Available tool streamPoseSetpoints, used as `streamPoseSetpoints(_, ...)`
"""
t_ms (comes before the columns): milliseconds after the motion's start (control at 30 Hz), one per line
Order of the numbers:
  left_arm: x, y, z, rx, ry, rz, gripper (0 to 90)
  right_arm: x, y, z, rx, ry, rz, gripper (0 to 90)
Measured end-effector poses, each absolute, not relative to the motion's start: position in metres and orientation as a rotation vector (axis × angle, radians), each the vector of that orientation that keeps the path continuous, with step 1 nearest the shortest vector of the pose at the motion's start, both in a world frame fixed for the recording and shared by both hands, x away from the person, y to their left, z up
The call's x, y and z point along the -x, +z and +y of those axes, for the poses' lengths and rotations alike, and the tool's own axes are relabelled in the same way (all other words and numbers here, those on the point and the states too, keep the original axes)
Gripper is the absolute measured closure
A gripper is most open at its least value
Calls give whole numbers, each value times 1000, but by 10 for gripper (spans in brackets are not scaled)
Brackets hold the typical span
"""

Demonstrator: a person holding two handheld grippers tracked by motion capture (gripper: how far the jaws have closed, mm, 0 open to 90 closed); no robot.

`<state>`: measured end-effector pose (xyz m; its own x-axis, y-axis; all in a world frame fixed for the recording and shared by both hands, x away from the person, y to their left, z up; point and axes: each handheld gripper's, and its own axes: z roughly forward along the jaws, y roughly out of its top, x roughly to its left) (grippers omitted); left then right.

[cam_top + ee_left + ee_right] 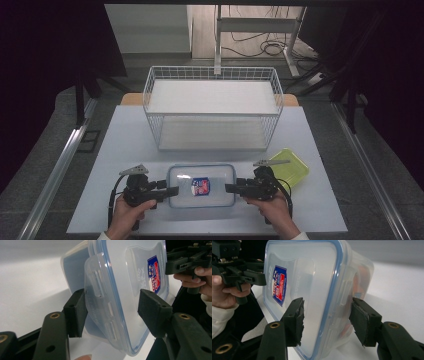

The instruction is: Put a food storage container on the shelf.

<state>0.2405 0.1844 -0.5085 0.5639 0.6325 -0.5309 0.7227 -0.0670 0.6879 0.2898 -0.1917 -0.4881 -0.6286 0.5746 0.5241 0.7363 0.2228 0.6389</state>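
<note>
A clear plastic food box point(201, 186) with a blue-sealed lid and a red-and-blue sticker lies flat on the white table near its front edge. My left gripper point(172, 191) is at the box's left end and my right gripper point(227, 188) at its right end, each held in a hand. In the left gripper view the box point(125, 277) has its latch flap between the open jaws of the left gripper point(112, 312). In the right gripper view the right gripper point(325, 320) stands open, straddling the rim and latch of the box point(312, 277).
A white wire basket point(212, 70) with a white liner stands across the middle of the table point(125, 145), behind the box. A yellow-green plastic container point(290, 167) lies just behind my right gripper. Dark floor, metal rails and cables surround the table.
</note>
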Motion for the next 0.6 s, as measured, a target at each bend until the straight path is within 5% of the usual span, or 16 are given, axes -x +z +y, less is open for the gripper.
streamPoseSetpoints(600,-232,-506,187,-1777,-88,1080,472,-282,-488,-198,1230,-1401,-2296,518)
